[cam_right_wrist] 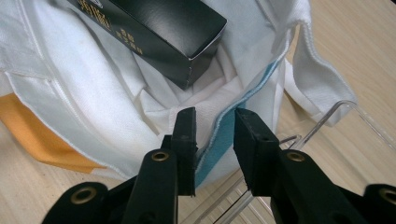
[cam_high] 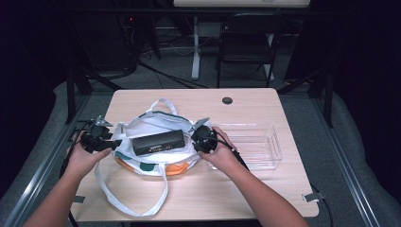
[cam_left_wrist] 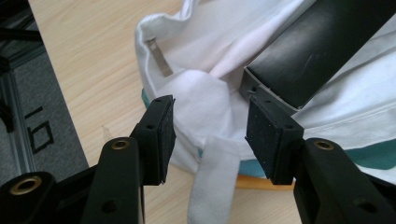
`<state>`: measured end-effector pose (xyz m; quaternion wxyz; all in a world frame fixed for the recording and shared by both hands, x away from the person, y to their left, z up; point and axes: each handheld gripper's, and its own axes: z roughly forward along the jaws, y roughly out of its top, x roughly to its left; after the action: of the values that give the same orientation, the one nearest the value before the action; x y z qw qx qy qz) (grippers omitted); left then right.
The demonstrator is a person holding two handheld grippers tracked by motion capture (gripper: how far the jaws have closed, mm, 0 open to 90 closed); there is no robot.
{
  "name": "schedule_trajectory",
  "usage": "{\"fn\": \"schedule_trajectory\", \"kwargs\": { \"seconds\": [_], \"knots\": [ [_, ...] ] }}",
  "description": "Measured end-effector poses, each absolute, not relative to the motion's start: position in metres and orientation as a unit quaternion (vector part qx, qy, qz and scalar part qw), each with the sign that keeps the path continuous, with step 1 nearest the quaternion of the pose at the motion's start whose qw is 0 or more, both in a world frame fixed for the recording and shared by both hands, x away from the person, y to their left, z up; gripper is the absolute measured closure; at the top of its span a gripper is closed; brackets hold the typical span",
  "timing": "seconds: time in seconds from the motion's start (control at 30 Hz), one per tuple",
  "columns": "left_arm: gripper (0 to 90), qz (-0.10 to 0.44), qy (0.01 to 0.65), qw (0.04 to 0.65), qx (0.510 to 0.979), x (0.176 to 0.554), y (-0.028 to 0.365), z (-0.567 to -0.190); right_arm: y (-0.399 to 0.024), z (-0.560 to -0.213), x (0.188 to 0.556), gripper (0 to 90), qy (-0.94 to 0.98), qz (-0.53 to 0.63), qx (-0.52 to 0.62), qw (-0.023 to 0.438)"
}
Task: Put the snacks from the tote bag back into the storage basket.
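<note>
A white tote bag point(cam_high: 153, 122) with teal and orange print lies open on the wooden table point(cam_high: 198, 194). A long black box point(cam_high: 158, 142) rests inside it. My left gripper point(cam_high: 115, 142) is at the bag's left rim. In the left gripper view it point(cam_left_wrist: 210, 135) stands open around bunched white cloth point(cam_left_wrist: 203, 95), with the box's end point(cam_left_wrist: 317, 51) just beyond the right jaw. My right gripper point(cam_high: 196, 137) is at the bag's right rim. Its jaws point(cam_right_wrist: 215, 140) straddle the blue-edged rim point(cam_right_wrist: 229, 126) without pinching it. The black box point(cam_right_wrist: 159, 28) lies ahead of them.
A clear plastic tray point(cam_high: 265, 146) stands right of the bag, its rim point(cam_right_wrist: 327, 119) close beside my right gripper. The bag's long handles point(cam_high: 158, 198) trail toward the front edge. A cable hole point(cam_high: 227, 100) is at the table's back. A chair point(cam_high: 248, 42) stands behind.
</note>
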<state>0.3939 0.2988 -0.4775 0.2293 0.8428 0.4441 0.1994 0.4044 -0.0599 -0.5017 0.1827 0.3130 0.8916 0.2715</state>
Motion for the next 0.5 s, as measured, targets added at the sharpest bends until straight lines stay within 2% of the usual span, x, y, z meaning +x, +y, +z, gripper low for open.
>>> {"fn": "schedule_trajectory", "kwargs": {
  "seconds": [0.2,0.5],
  "knots": [
    [51.5,0.196,0.424,0.227,0.854,0.394,0.286,-0.473,-0.064,-0.498,0.402,66.1,0.885,0.293,0.321,0.167],
    [50.9,0.184,0.414,0.216,0.865,0.399,0.273,-0.470,-0.072,-0.477,0.384,60.5,0.866,0.350,0.316,0.168]
  ]
}}
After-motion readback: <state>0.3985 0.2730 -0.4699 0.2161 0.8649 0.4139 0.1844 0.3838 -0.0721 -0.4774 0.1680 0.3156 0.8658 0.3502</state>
